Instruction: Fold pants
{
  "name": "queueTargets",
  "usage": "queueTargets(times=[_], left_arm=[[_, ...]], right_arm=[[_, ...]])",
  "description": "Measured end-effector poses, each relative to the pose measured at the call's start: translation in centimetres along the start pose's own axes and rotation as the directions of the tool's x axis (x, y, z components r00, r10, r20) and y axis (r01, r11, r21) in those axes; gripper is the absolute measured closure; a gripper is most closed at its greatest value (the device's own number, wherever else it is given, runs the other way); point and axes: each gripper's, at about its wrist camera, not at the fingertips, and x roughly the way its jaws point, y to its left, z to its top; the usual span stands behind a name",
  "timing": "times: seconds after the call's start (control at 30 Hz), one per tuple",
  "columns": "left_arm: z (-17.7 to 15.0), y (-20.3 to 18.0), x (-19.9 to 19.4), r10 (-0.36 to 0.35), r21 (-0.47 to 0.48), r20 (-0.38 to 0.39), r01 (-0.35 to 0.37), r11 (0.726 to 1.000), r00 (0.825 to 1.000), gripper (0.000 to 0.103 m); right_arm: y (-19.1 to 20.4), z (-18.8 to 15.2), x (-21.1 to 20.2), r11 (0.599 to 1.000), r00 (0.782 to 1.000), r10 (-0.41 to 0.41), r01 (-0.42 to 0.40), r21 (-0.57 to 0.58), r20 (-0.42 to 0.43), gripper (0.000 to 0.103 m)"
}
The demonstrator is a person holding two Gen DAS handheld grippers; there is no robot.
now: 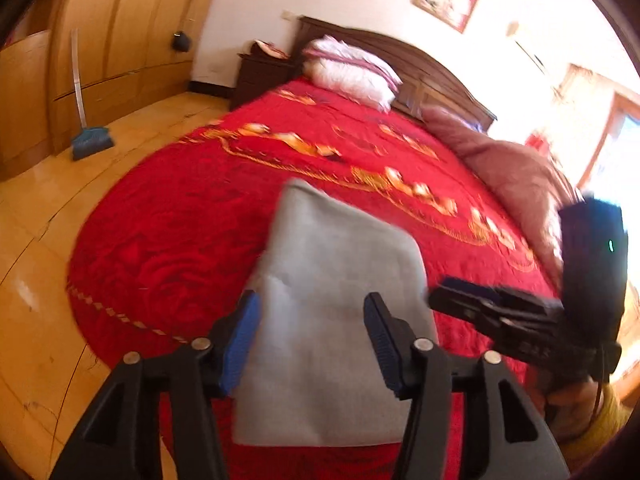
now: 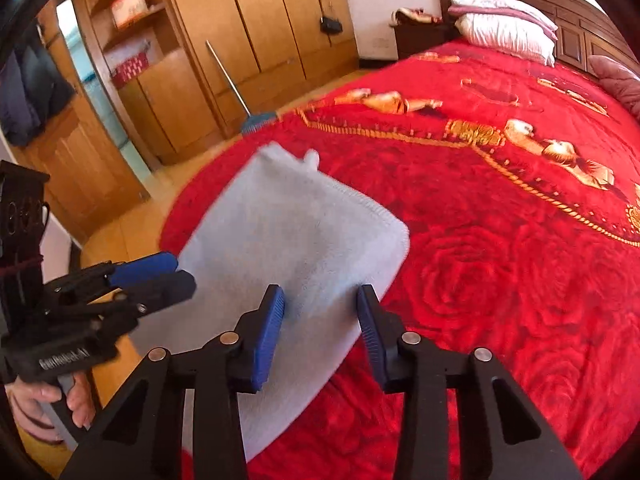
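The pale grey pants [image 1: 332, 304] lie folded into a compact rectangle on the red bedspread [image 1: 208, 208] near the bed's foot edge. My left gripper [image 1: 312, 320] is open just above the fold's near end, holding nothing. The right gripper [image 1: 452, 296] shows at the fold's right side in this view, its fingers close together. In the right wrist view the folded pants [image 2: 288, 232] lie ahead, my right gripper [image 2: 320, 312] is open and empty over their near right edge, and the left gripper [image 2: 160, 272] comes in from the left at the fold's edge.
A white pillow [image 1: 352, 72] and a pink quilt [image 1: 516, 172] lie at the head and far side of the bed. A blue broom [image 1: 90, 140] leans on the wooden wardrobe [image 2: 256, 32]. Wood floor [image 1: 36, 280] lies left of the bed.
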Motion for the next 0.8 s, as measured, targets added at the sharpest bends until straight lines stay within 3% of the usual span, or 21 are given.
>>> queueTargets(times=[0.1,0.17,0.2,0.3,0.43,0.63,0.8], left_arm=[[-0.8,0.1,2.6,0.072,0.029,-0.067,-0.07,0.997,0.995,0.056],[-1.3,0.7,4.3,0.154,0.055,-0.103,-0.149,0.987,0.983,0.045],[-1.4,1.1,4.4,0.153,0.04,-0.101,-0.15,0.988,0.983,0.036],[-1.4,2.4,4.2,0.103,-0.024,-0.121,-0.107,0.994,0.987,0.035],[-1.3,2.1,4.2,0.1,0.016,-0.124,-0.099,0.995,0.987,0.034],[-0.4,1.9,5.4,0.078,0.101,-0.142,-0.064,0.993,0.987,0.032],[-0.1,3.9,6.8,-0.014,0.01,-0.179,0.016,1.0,0.984,0.023]], right_arm=[[0.1,0.0,0.3,1.0,0.999,-0.029,0.029,0.007,-0.018,0.058],[0.1,-0.1,-0.5,0.999,0.999,-0.042,0.043,0.024,-0.016,0.047],[-0.1,-0.3,-1.1,0.998,0.999,-0.054,0.054,0.038,-0.004,0.045],[-1.0,-1.4,-2.6,0.99,0.997,-0.077,0.074,0.12,0.015,0.04],[-3.2,-2.8,-2.4,0.961,0.994,0.108,-0.1,0.258,-0.015,0.039],[-3.9,-3.8,0.5,0.906,0.976,0.209,-0.168,0.388,-0.066,0.036],[-4.0,-4.1,1.2,0.891,0.967,0.249,-0.211,0.402,-0.045,0.025]])
